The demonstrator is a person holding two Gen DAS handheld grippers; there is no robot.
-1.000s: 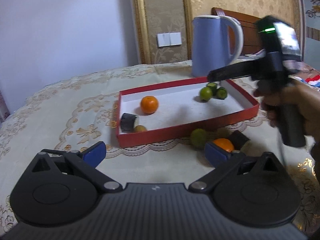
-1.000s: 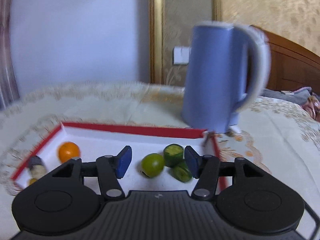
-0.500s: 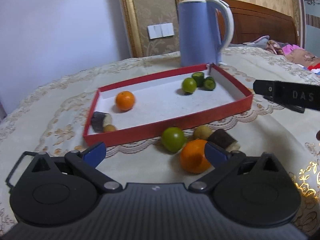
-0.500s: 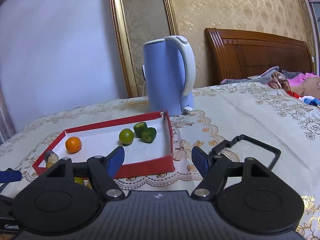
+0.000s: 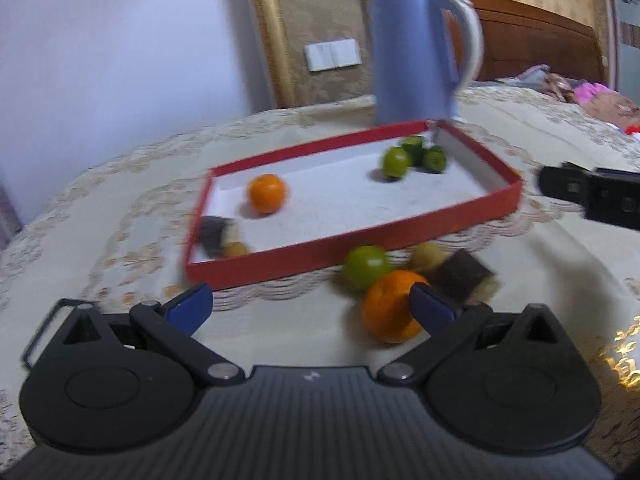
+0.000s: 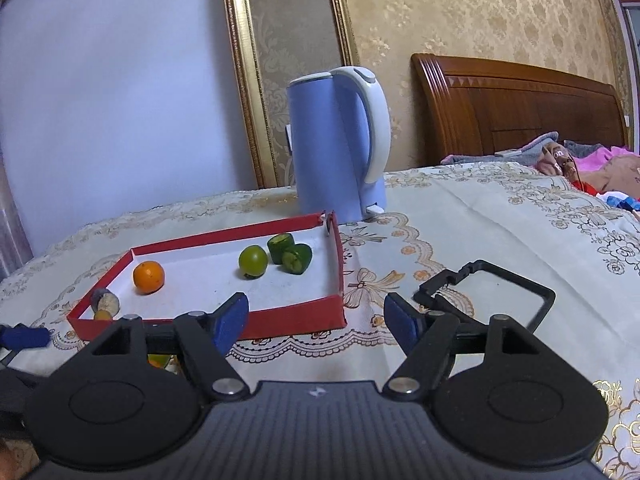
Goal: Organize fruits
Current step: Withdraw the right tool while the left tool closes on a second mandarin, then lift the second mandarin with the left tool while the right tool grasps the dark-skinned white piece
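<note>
Two handheld grippers over a lace-cloth table [image 6: 460, 216], fruit half sorted. L gripper [image 5: 310, 306] hangs jaws spread wide, nothing clamped; an orange [image 5: 390, 306] on the cloth sits against the inner face of its R pad, partly behind it. Just beyond that pad: a green fruit [image 5: 366, 266], a small yellowish fruit [image 5: 428, 256] and a dark-skinned chunk [image 5: 466, 276], all bunched outside the red tray [image 5: 320, 256], which lies straight ahead of the jaws. R gripper [image 6: 316, 320] also released, jaws having just been opening, only bare cloth and the tray's near wall between the pads. Seen from R wrist, tray is ahead-left of the jaws. Inside it: a second orange [image 6: 149, 277] and a dark piece [image 6: 105, 301] w/ a small yellow bit toward the far-L end, a green round fruit [image 6: 253, 261] and two cut green pieces [image 6: 289, 253] toward the R end. Blue kettle [image 6: 340, 144] stands beyond the tray's far R corner. L wrist view is motion-blurred.
</note>
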